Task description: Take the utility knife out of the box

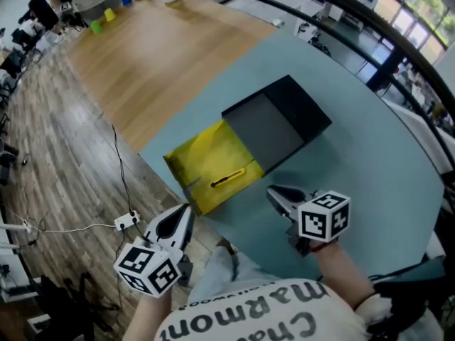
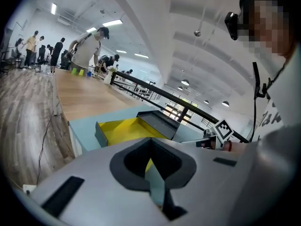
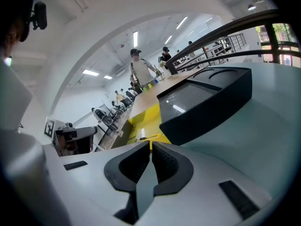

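Approach, I'd say: nothing is picked up yet. The utility knife (image 1: 229, 178) lies in the yellow tray (image 1: 199, 151), which is slid out of the black sleeve (image 1: 284, 112) on the table (image 1: 370, 169). The left gripper (image 1: 187, 208) and right gripper (image 1: 274, 191) hover near the tray, jaws closed and empty. Next, one gripper needs to open its jaws over the knife.

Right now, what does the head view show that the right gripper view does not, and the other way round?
Only the head view: the power strip on the wooden floor, and the marker cube of the right gripper.
Only the right gripper view: that gripper's jaws up close, shut with nothing between them, and ceiling lights.
Both: the yellow-lined box, its dark lid, the utility knife inside it, the table, the left gripper.
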The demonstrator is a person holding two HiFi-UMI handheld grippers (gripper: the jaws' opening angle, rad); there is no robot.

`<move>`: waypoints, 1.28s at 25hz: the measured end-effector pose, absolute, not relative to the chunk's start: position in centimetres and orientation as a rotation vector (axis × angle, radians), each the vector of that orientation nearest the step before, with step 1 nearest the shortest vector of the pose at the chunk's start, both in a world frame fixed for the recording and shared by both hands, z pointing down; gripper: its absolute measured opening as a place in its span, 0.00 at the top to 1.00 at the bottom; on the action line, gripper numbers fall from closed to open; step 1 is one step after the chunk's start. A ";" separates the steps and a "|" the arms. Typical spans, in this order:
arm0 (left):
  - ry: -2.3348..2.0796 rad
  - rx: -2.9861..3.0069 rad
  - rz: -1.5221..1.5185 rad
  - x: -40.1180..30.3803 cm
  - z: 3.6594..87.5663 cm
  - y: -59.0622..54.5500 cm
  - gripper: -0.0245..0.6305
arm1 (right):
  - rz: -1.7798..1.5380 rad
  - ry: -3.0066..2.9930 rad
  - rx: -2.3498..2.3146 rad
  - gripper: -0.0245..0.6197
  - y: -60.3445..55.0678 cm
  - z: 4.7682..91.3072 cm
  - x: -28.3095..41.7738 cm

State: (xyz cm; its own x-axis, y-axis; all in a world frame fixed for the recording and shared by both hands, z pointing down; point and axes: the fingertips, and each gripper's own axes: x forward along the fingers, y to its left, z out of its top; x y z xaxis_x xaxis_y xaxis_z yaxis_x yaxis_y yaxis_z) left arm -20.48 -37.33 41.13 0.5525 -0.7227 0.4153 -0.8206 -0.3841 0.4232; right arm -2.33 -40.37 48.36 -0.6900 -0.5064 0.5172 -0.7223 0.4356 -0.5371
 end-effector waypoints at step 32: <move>-0.755 2.298 1.460 -13.8 54.1 -43.8 0.85 | 1.217 -2.437 0.957 0.90 -40.7 53.5 -2.7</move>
State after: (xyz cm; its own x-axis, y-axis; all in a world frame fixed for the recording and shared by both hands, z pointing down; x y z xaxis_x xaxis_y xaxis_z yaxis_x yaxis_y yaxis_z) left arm -13.80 -43.84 54.07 0.3399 -0.2629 0.9030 -0.5848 -0.8110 -0.0160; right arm -2.73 -40.67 53.50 -0.7516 -0.4447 0.4872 -0.6567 0.4341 -0.6167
